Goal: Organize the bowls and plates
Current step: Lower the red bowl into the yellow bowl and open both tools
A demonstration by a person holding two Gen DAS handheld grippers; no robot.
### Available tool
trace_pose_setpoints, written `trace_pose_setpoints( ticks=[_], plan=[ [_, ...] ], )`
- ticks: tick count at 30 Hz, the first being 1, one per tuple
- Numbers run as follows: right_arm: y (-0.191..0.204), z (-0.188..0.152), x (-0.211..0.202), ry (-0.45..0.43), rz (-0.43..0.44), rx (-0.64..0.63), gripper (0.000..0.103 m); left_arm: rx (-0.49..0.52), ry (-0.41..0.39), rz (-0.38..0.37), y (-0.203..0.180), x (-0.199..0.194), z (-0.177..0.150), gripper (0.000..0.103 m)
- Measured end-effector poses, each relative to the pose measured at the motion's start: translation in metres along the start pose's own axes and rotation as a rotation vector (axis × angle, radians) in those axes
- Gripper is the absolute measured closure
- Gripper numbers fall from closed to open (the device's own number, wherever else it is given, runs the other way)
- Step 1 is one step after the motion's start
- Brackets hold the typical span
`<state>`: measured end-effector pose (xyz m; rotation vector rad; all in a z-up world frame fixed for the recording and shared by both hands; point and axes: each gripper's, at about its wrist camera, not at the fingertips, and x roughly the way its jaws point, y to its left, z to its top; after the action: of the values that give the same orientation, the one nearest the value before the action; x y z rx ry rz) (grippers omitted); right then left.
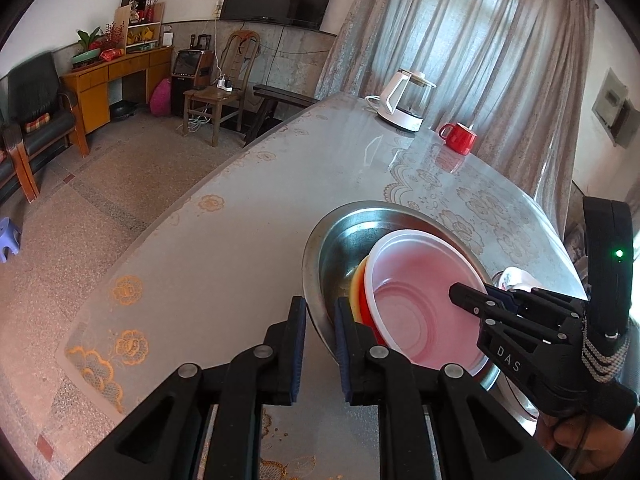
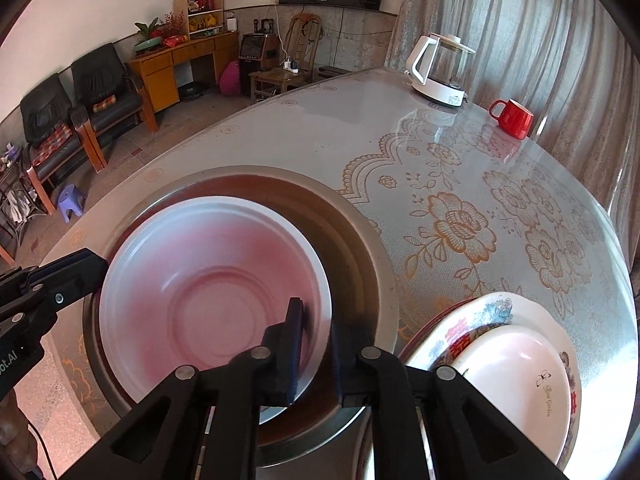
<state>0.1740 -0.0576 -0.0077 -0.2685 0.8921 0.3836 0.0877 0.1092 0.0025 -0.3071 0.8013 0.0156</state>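
Note:
A steel basin [image 1: 340, 236] [image 2: 360, 240] sits on the flowered table. Inside it lies a white bowl with a pink inside [image 1: 416, 304] [image 2: 208, 280], tilted on an orange-red bowl [image 1: 360, 292]. My left gripper [image 1: 320, 312] is shut on the basin's near rim, one finger inside and one outside. It also shows at the left of the right wrist view as the left gripper [image 2: 92, 264]. My right gripper [image 2: 318, 316] [image 1: 456, 294] is shut on the white bowl's rim. To the right, a flowered plate [image 2: 492, 312] holds a second white bowl [image 2: 516, 368].
A white kettle [image 1: 404, 100] [image 2: 440, 68] and a red mug [image 1: 458, 138] [image 2: 514, 118] stand at the table's far end by the curtain. The table edge [image 1: 168, 216] curves along the left, with floor, chairs and a desk beyond.

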Motion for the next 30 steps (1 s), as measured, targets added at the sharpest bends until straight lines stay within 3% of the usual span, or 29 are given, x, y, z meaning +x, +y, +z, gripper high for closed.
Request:
trace_pose_setpoints(
  ticks=[13,17,23,30],
  plan=[
    [-0.004,0.011,0.006,-0.029,-0.007,0.060,0.093,-0.001,0.005,-0.009,-0.001,0.003,-0.002,0.084],
    [-0.003,0.008,0.009,-0.015,0.006,0.056,0.091,-0.007,0.006,-0.009,0.001,0.004,-0.003,0.078],
    [0.001,0.007,0.010,-0.023,-0.013,0.043,0.087,-0.002,0.007,-0.014,0.000,0.004,-0.004,0.078],
    [-0.008,0.003,0.000,-0.052,0.033,0.102,0.085,-0.016,0.007,-0.023,0.002,0.002,-0.004,0.078]
  ],
)
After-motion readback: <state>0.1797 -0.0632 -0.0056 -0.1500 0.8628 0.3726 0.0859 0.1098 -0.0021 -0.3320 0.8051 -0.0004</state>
